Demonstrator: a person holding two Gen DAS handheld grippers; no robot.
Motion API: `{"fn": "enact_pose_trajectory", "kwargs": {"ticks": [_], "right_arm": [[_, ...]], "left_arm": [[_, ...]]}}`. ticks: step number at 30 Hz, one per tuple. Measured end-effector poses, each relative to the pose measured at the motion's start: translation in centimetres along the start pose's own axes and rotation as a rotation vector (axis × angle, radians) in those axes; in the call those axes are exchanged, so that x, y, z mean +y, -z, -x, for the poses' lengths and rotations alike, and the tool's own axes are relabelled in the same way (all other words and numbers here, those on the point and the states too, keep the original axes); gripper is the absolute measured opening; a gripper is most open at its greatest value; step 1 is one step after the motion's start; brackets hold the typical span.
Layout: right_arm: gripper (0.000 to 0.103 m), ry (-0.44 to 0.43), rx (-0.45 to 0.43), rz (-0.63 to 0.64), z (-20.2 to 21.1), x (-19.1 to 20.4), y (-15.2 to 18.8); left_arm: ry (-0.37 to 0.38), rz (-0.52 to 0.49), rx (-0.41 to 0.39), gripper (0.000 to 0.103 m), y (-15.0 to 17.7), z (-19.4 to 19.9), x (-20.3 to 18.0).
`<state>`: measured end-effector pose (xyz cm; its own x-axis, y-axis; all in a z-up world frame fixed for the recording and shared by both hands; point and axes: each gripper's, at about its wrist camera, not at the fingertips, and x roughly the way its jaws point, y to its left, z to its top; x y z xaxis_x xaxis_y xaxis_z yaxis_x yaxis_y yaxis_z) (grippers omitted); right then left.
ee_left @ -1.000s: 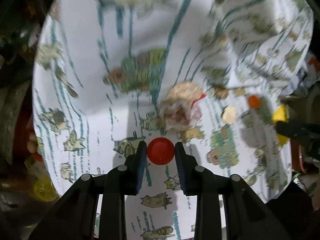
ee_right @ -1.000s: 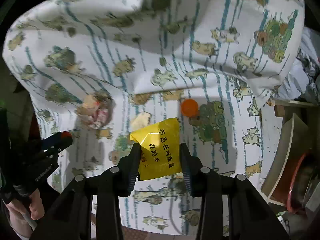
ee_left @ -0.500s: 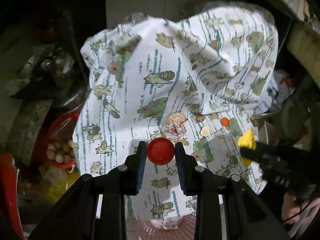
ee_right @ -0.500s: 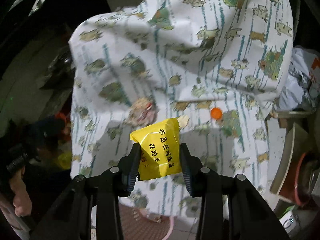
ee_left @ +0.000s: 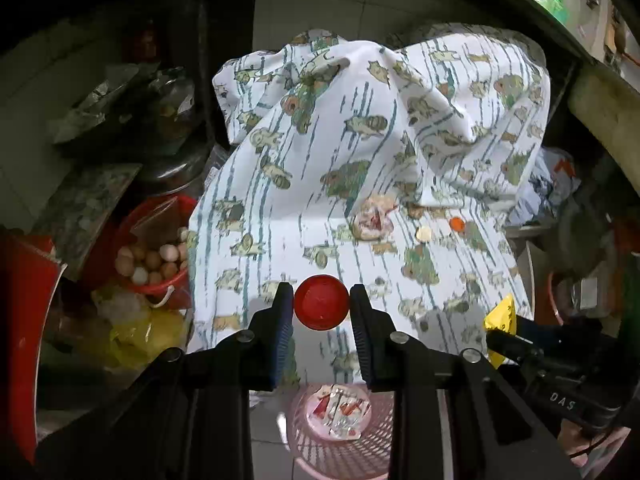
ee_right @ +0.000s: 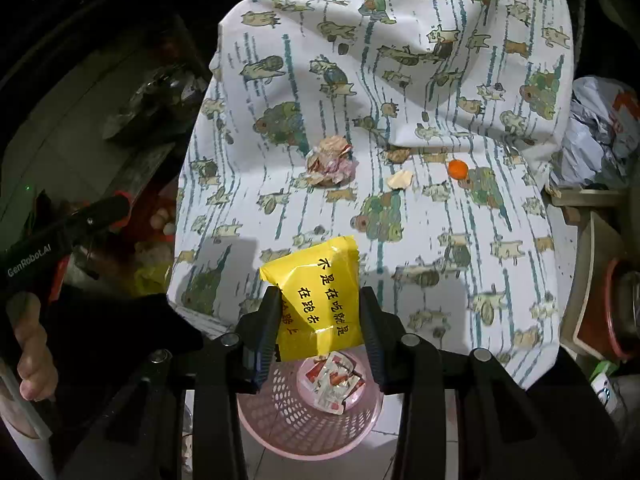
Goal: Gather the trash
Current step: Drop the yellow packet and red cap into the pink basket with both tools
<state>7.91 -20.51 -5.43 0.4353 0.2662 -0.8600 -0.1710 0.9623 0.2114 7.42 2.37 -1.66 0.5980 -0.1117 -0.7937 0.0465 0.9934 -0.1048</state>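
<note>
**Both tools loaded above the pink basket**

My left tool is clamped on a red bottle cap, the round cap pinched edge to edge between the two pads. My right tool grips a yellow snack wrapper with black printed characters — the packet stands up between the pads, its crimped top edge above them.

Below both tools sits a pink mesh basket on the tiled floor, with a few red-and-white sachets already lying in its bottom. In the right wrist view the yellow wrapper hangs just above the basket's far rim; in the left wrist view the basket shows beneath the cap, between the tool's arms.

Beyond, the worktop is draped in a white cloth printed with cats and teal stripes. More trash lies on it, well apart from my tools — a crumpled pinkish wad of paper, a small pale scrap beside it, and an orange cap further right.

To the left of the worktop, a red bucket of eggs stands among dark clutter.
</note>
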Motion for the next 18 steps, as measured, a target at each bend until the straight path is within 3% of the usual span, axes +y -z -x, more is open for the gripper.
{"fn": "enact_pose_trajectory", "kwargs": {"ticks": [7,13,18], "right_arm": [[0.041,-0.02,0.03,0.007,0.1,1.6,3.2],[0.041,-0.051,0.166,0.016,-2.7,2.3,5.9],[0.041,-0.052,0.279,0.012,-6.2,2.2,7.9]], "left_arm": [[0.041,0.012,0.14,0.028,4.1,-1.6,-0.1],[0.034,-0.011,0.192,0.028,5.2,-3.0,-0.6],[0.054,0.019,0.28,0.028,6.2,-5.3,-0.1]]}}
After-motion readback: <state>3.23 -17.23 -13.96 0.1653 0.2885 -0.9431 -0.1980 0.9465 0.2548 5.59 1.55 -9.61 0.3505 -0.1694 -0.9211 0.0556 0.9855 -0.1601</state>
